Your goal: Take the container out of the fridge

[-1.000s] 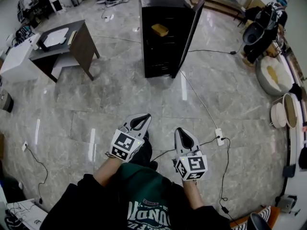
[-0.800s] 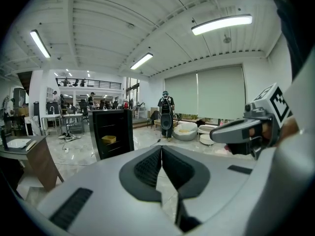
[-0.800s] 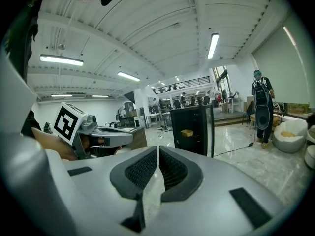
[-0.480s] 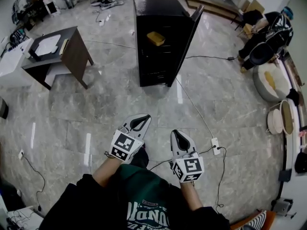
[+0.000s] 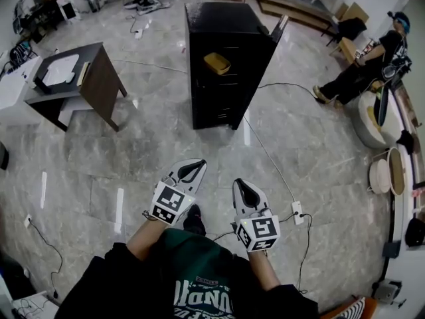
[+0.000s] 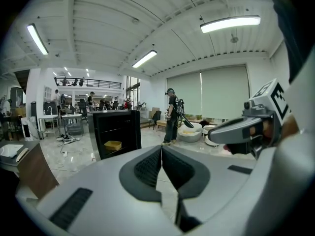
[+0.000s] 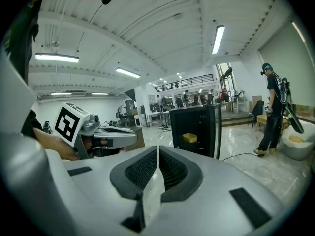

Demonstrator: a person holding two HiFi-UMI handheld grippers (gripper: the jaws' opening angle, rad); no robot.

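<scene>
While shut, both hand-held grippers (image 5: 198,164) (image 5: 239,184) forward.

The left gripper (image 5: 197,163) and right gripper (image 5: 239,183) are pale grey shells with black ribbed pads (image 6: 147,168). Each carries a cube (image 5: 170,203) (black-and-white square markers). The person wears a black jacket (image 5: 99,291) over a dark green shirt (image 5: 199,271) with white lettering.

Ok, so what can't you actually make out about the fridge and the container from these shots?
- Container: too small in the head view and both gripper views. It looks yellow, but lid, contents and any handles can't be told.
- Fridge interior: dark in every view. The shelves below the container are barely readable.
- Back and far side of the fridge: hidden by its own body in all views.
</scene>
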